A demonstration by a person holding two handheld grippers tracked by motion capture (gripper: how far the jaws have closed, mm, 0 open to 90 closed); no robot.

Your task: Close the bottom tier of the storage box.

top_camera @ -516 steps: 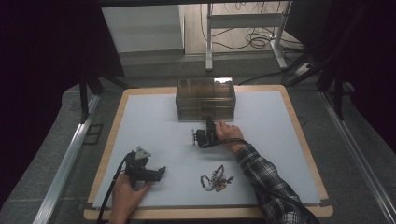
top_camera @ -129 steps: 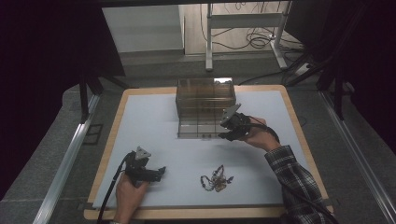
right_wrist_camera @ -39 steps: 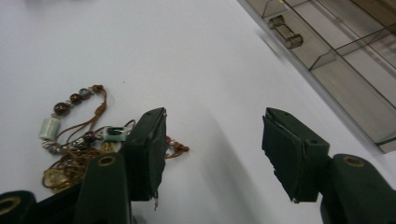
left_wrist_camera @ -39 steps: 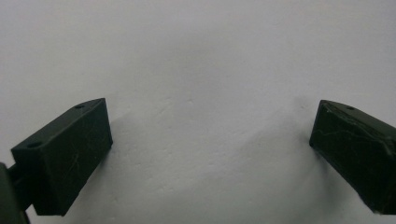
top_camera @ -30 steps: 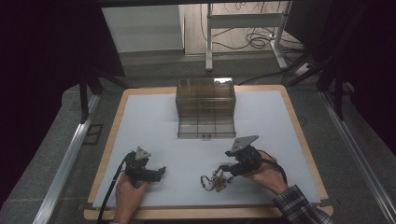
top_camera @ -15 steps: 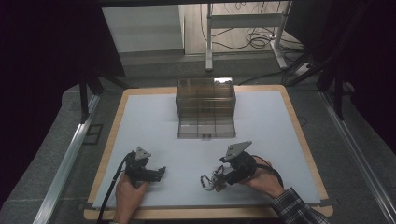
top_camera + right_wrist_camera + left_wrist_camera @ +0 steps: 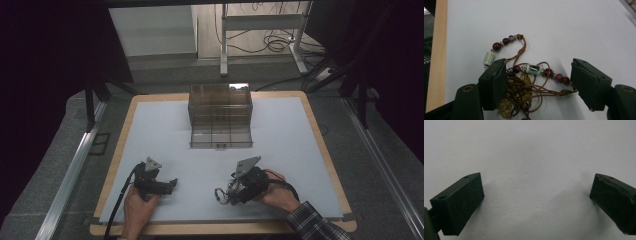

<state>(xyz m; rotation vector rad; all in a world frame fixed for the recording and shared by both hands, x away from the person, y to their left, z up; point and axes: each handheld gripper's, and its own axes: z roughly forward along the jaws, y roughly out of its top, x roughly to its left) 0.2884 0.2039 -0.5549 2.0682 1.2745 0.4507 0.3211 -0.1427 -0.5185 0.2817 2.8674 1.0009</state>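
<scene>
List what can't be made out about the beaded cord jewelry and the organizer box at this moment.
- Beaded cord jewelry: in the right gripper view, its lower tangle and gold-coloured leaf piece run off the bottom edge; the left jaw of the right hand-held gripper hides a stretch.
- In the high view the jewelry is too small to tell beads apart.
- Clear organizer box: too small and glary in the high view to tell what its compartments hold.

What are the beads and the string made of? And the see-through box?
The round dark red beads look like polished stone or glass, because they shine. The pale green tube beads look like glazed ceramic. The brown string seems to be waxed or cotton cord, knotted. The box looks like smoky clear plastic, since its dividers show through the walls.
</scene>
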